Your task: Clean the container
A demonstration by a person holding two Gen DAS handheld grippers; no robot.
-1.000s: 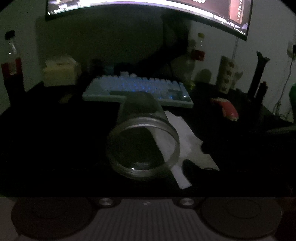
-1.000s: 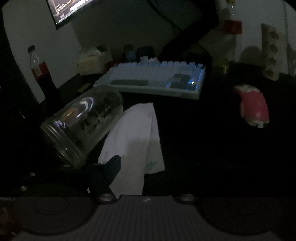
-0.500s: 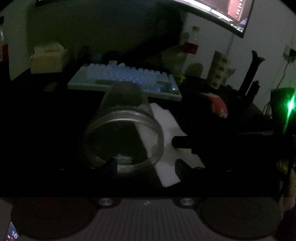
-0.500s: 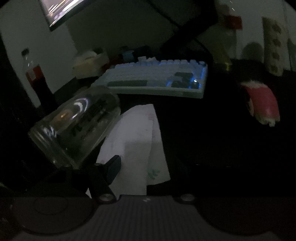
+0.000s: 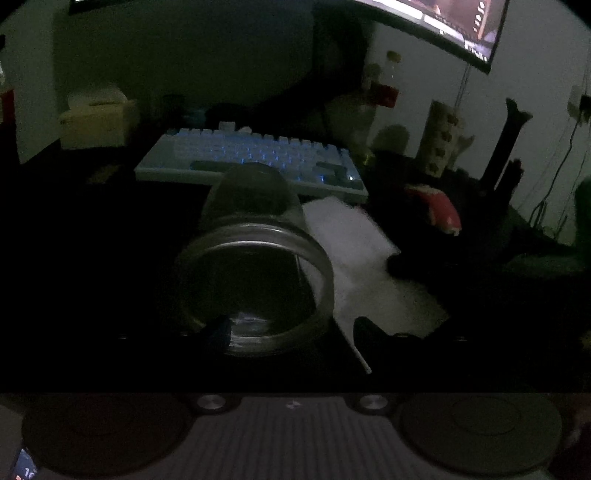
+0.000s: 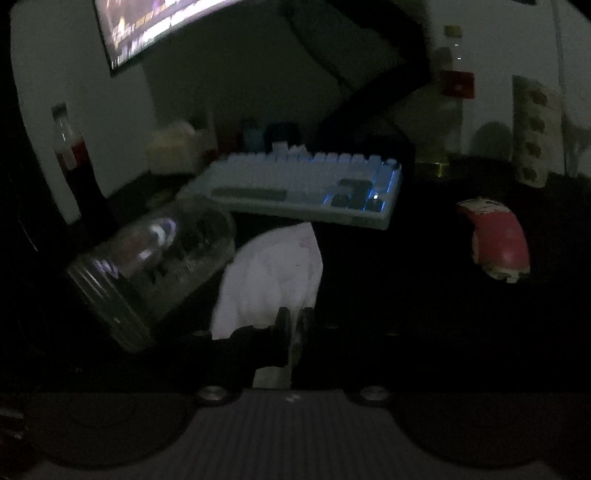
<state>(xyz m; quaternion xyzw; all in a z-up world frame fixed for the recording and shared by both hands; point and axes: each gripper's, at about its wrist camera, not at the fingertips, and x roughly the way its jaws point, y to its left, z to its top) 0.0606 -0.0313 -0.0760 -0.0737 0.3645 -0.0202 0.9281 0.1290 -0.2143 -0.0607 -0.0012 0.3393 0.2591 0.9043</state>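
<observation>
A clear jar (image 5: 255, 258) lies on its side on the dark desk, its mouth facing the left wrist camera. In the right wrist view the jar (image 6: 155, 266) is at the left. My left gripper (image 5: 295, 328) is at the jar's mouth. One of its fingertips (image 5: 221, 328) is in front of the opening, the other is just right of the rim. Its jaws are opening and no pad visibly presses the jar. A white tissue (image 5: 362, 258) lies right of the jar. My right gripper (image 6: 294, 325) is shut on the near edge of the tissue (image 6: 273, 269).
A backlit keyboard (image 5: 251, 162) lies behind the jar. A red mouse (image 6: 498, 240) sits to the right. Along the back stand a tissue box (image 5: 96, 122), a patterned cup (image 5: 439, 140) and bottles (image 6: 70, 155). A monitor (image 5: 443, 22) hangs above.
The right gripper's fingers have closed onto the tissue's near edge. The left gripper's fingertips have come into view at the jar's mouth, and the jar looks closer.
</observation>
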